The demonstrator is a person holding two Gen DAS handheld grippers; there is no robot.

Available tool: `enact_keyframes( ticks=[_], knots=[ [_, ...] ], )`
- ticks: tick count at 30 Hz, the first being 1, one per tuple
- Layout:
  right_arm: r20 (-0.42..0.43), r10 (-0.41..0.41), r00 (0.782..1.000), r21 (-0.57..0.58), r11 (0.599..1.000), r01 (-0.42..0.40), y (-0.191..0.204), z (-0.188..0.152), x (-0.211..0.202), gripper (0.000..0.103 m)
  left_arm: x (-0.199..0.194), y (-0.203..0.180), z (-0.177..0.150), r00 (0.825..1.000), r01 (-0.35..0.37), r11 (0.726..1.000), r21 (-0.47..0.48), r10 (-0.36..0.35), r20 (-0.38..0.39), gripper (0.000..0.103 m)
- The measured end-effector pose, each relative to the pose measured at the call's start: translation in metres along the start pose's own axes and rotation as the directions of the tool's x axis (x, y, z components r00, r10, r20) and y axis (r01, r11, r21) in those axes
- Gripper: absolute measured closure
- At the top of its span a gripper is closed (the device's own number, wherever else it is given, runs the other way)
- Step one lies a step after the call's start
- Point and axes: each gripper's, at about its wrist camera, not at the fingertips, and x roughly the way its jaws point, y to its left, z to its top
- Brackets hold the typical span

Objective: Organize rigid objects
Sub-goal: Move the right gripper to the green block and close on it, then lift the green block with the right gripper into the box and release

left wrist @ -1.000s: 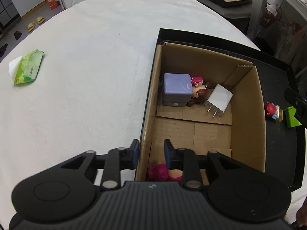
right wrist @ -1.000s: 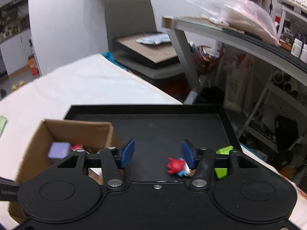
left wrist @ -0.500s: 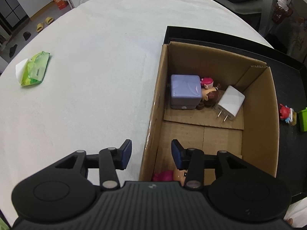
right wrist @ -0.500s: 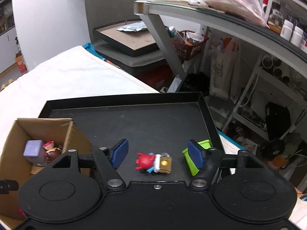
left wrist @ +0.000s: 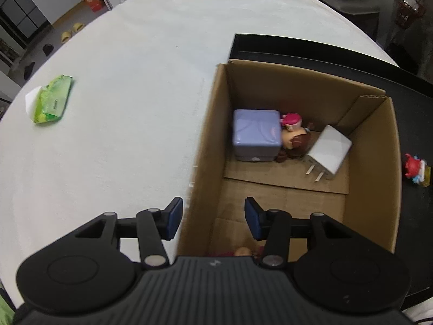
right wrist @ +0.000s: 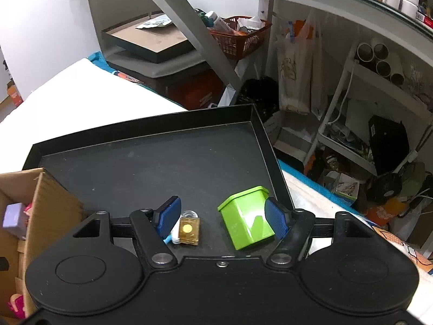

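Observation:
A cardboard box [left wrist: 205,135] stands on the black tray [left wrist: 414,124]. It holds a purple cube [left wrist: 255,135], a small doll figure [left wrist: 293,135] and a white charger [left wrist: 330,151]. My left gripper [left wrist: 213,211] is open above the box's near left wall, one finger on each side. In the right wrist view, a lime green box [right wrist: 246,216] lies on the tray [right wrist: 162,162] between the fingers of my open right gripper [right wrist: 222,211], close to the right finger. A toy on a gold base [right wrist: 189,228] sits by the left finger, partly hidden.
A green wipes pack [left wrist: 51,100] lies far left on the white table. The red toy [left wrist: 415,166] sits on the tray right of the box. A pink item [right wrist: 16,302] lies in the box's near end. Cluttered shelves and a red basket [right wrist: 240,38] stand beyond the tray.
My left gripper's jaws have opened wider over the box wall. My right gripper has swung right and closer to the tray, so the green box now lies between its wider-open fingers.

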Motion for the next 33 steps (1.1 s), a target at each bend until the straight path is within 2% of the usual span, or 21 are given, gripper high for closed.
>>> enact_keyframes(
  ticks=[5,9,10,12,18,24,29,33],
  knots=[
    [-0.036,-0.006,0.999,-0.016,1.000,0.005,-0.001,-0.006,0.014,0.036,-0.002,-0.008,0.003,0.999,-0.037,0.999,-0.002,0.037,0.005,0.052],
    [-0.010,-0.074,0.997,-0.088,0.993,0.073,0.004,-0.012,0.019,0.040,-0.004,-0.012,0.003,0.997,-0.074,0.997,0.025,0.074,0.008,0.052],
    [-0.013,-0.098,0.995,-0.098,0.990,0.096,0.004,-0.013,0.021,0.048,-0.005,-0.012,0.003,0.998,-0.069,0.997,0.023,0.069,0.009,0.052],
    [-0.043,-0.094,0.995,-0.076,0.993,0.090,-0.002,-0.014,0.025,0.054,-0.008,-0.011,0.002,0.998,-0.059,0.998,0.021,0.058,0.010,0.052],
    [-0.041,-0.071,0.997,-0.044,0.997,0.069,-0.007,-0.015,0.018,0.057,-0.014,-0.010,-0.002,0.999,-0.049,0.999,0.022,0.048,0.022,0.052],
    [0.012,-0.066,0.998,-0.009,0.998,0.066,-0.013,-0.012,0.001,0.066,-0.021,-0.007,-0.008,0.999,-0.033,0.999,0.038,0.032,0.028,0.052],
    [0.025,-0.061,0.998,-0.035,0.997,0.062,-0.006,-0.015,-0.006,0.066,-0.026,-0.001,-0.012,0.999,-0.005,1.000,0.025,0.004,0.036,0.052],
    [-0.005,-0.079,0.997,-0.038,0.996,0.079,-0.005,-0.017,-0.002,0.065,-0.028,0.002,-0.016,0.999,0.011,1.000,0.027,-0.012,0.040,0.052]
  ],
)
